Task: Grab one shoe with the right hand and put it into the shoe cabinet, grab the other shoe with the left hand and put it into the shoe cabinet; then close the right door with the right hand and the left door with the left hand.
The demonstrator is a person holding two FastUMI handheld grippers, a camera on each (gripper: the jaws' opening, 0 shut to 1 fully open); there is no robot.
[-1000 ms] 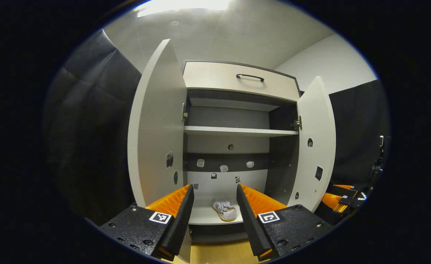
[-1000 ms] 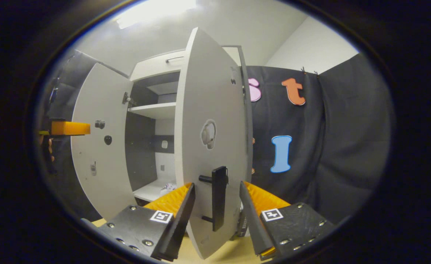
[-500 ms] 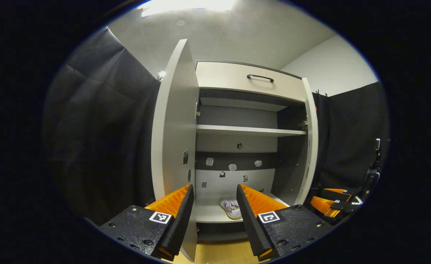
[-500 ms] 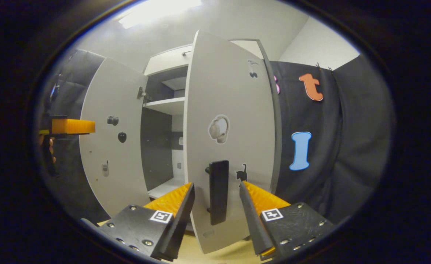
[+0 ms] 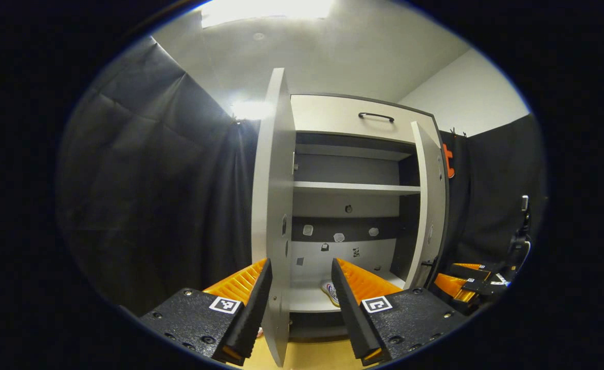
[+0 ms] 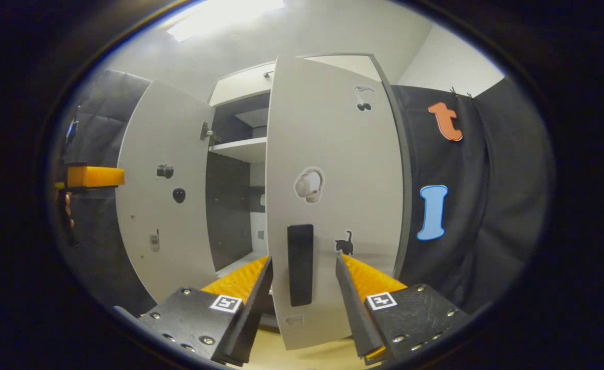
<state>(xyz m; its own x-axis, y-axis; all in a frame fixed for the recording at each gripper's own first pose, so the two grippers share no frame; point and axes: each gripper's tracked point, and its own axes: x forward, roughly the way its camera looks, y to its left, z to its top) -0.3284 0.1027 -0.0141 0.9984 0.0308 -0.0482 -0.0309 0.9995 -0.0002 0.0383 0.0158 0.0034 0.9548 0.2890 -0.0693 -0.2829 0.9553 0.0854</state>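
The shoe cabinet (image 5: 353,154) stands ahead with both doors partly open. A white shoe (image 5: 328,289) lies on its bottom shelf (image 5: 304,300), half hidden by my finger. The left door (image 5: 273,205) appears edge-on, its lower edge between the fingers of my open left gripper (image 5: 297,308). In the right gripper view the right door (image 6: 332,154) faces me, swung well toward the cabinet. Its black handle (image 6: 300,264) sits between the fingers of my open right gripper (image 6: 302,308), untouched by either. The left door (image 6: 163,195) and left gripper (image 6: 93,176) are farther left.
A drawer with a black handle (image 5: 376,116) tops the cabinet, and an empty shelf (image 5: 353,188) crosses its middle. Black cloth walls hang on both sides. The floor (image 5: 307,354) is pale wood. The right gripper (image 5: 461,280) is low beside the right door (image 5: 427,205).
The right door has swung further toward shut, with my right gripper following its handle. My left gripper has shifted left, so the left door's edge now lies between its fingers.
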